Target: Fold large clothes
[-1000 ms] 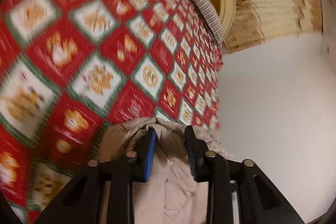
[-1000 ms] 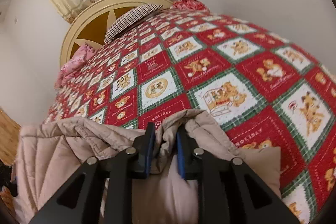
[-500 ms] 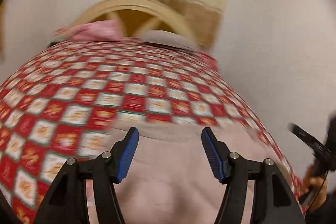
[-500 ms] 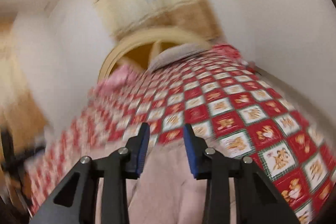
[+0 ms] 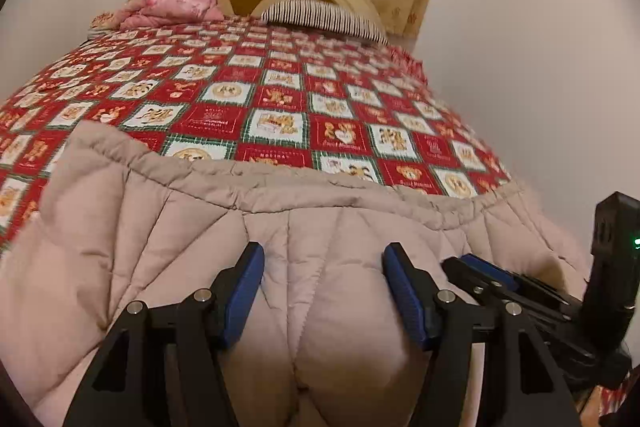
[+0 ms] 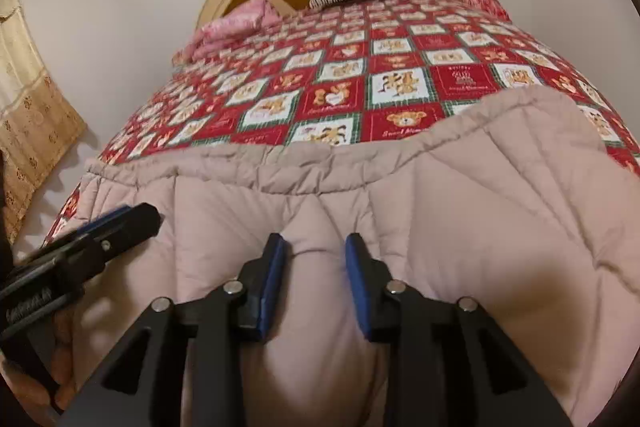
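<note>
Spread on the bedspread (image 5: 280,115) beneath and ahead of both parted, empty grippers, left gripper (image 5: 323,265) and right gripper (image 6: 316,251), the quilted coat (image 5: 200,227) is judged soft, bulky, best gripped at its stitched hem beyond the fingertips.

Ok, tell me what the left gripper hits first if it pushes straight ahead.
Probably the beige padded coat: the open left gripper hangs just over it, the red teddy-bear quilt beyond. Depth is unclear.
</note>
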The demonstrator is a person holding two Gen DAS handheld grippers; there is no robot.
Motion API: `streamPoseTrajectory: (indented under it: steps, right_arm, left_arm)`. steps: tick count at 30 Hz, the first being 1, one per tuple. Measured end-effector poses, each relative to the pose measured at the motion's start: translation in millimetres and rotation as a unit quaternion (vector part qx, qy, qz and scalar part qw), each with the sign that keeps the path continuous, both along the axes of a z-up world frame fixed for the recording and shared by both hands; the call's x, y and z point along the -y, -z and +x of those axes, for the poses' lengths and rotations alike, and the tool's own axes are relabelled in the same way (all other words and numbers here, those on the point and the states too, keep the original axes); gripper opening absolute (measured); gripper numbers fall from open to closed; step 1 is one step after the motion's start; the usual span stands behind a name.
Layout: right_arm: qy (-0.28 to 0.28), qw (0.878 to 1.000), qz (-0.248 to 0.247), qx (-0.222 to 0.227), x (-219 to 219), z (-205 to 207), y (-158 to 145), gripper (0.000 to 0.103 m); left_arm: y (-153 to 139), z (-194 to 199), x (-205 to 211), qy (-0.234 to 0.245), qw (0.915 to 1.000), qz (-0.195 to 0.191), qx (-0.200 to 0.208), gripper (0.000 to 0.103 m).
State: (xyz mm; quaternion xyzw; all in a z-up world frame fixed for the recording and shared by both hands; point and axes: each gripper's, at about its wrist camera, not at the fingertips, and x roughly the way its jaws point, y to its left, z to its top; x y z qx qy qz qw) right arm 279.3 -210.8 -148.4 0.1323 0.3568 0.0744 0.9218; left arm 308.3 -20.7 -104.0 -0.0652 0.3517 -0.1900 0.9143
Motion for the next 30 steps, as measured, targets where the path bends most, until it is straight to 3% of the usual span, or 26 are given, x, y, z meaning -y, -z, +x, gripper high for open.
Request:
streamPoseTrajectory:
  steps: [4, 12, 14, 16, 19, 22, 25, 27, 30]
  right_arm:
    - [0.011, 1.0, -0.006, 0.02, -3, -12, 0, 0.034]
    - [0.037, 0.998, -0.042, -0.002, -18, -1, -2, 0.035]
    - [0.031, 0.999, -0.029, -0.013, -15, 0, -13, 0.035]
    - [0.033, 0.999, -0.019, 0.017, -4, -7, -39, 0.035]
    - [0.06, 0.993, -0.094, 0.038, 12, -7, -66, 0.035]
    - [0.091, 0.988, -0.126, -0.02, 49, 7, -51, 0.035]
    - [0.105, 0.99, -0.071, -0.055, 89, 4, -14, 0.025]
    - [0.118, 0.993, 0.003, -0.027, 111, -8, 2, 0.015]
    - [0.133, 0.991, 0.026, -0.014, 118, -11, 13, 0.007]
  left_arm:
    - [19, 4, 11, 0.004, 0.9996, 0.019, 0.019, 0.069]
    - [35, 19, 28, 0.002, 0.9967, 0.08, -0.014, 0.073]
    - [37, 19, 27, 0.001, 0.9966, 0.081, -0.017, 0.073]
    - [37, 19, 27, 0.001, 0.9966, 0.081, -0.017, 0.073]
    - [37, 19, 27, 0.002, 0.9965, 0.082, -0.018, 0.073]
    - [38, 20, 27, 0.002, 0.9964, 0.083, -0.017, 0.073]
    - [37, 19, 29, 0.007, 0.9958, 0.09, -0.014, 0.074]
    - [37, 18, 32, 0.007, 0.9952, 0.097, -0.012, 0.075]
    - [36, 18, 36, 0.007, 0.9943, 0.106, -0.009, 0.075]
